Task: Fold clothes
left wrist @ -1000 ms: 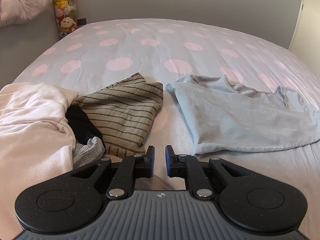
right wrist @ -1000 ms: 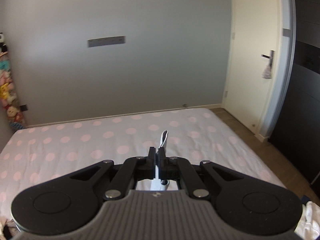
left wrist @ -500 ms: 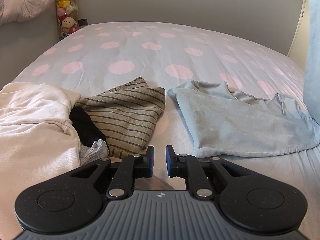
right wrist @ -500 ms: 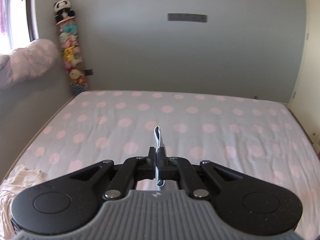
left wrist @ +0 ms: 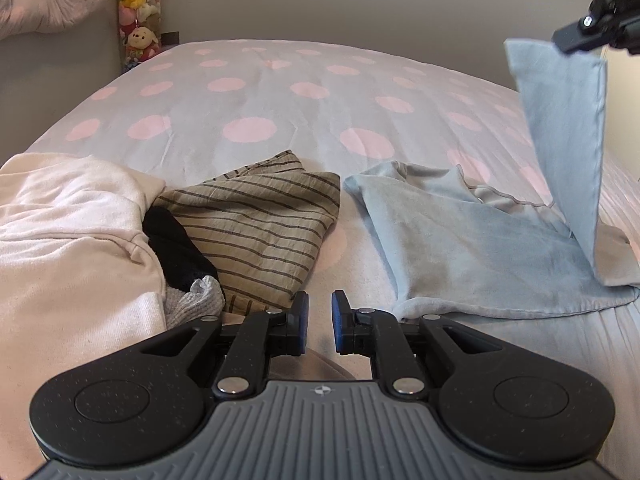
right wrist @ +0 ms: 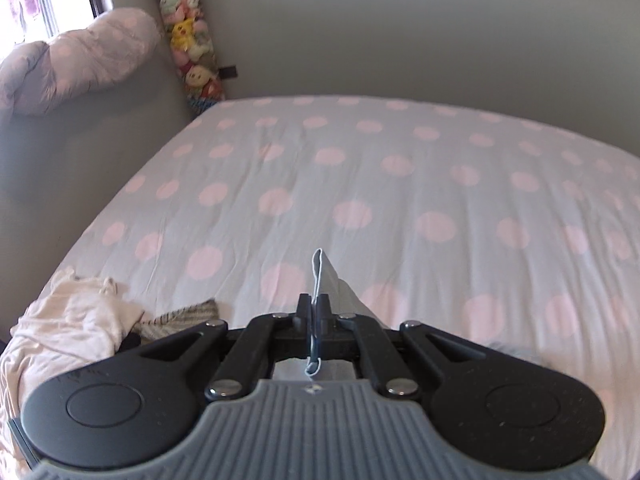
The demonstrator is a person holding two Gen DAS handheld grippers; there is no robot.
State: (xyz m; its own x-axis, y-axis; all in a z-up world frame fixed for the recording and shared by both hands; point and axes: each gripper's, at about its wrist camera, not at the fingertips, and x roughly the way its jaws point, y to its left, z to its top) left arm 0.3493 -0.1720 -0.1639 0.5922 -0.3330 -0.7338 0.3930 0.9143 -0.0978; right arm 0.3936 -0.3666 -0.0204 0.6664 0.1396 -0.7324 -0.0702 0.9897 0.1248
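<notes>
Clothes lay along the near edge of the bed (left wrist: 280, 92). In the left wrist view, a pale blue garment (left wrist: 472, 248) was spread toward the near right corner, with one side of it lifted high in a taut sheet by the right gripper (left wrist: 576, 40) at the upper right. A striped tan piece (left wrist: 260, 232) lay folded just beside it, and a cream garment (left wrist: 68, 240) was heaped at the near left over something black (left wrist: 176, 252) and a grey knit (left wrist: 196, 304). The left gripper (left wrist: 319, 324) hovered low over the near edge, its jaws parted with nothing between them.

In the right wrist view, the right gripper (right wrist: 316, 320) was clamped on a doubled edge of the pale blue garment (right wrist: 322, 276), which stood up through the closed jaws. The polka-dot bed (right wrist: 400, 184) stretched clear beyond.

I judged this a fold in progress. To do it well, the lifted side should probably travel across in a flat arc, kept taut so that it lands edge to edge. The free left gripper could pin the near hem to stop the fabric sliding. Soft jersey like this would likely sag and crease if lowered slack.
</notes>
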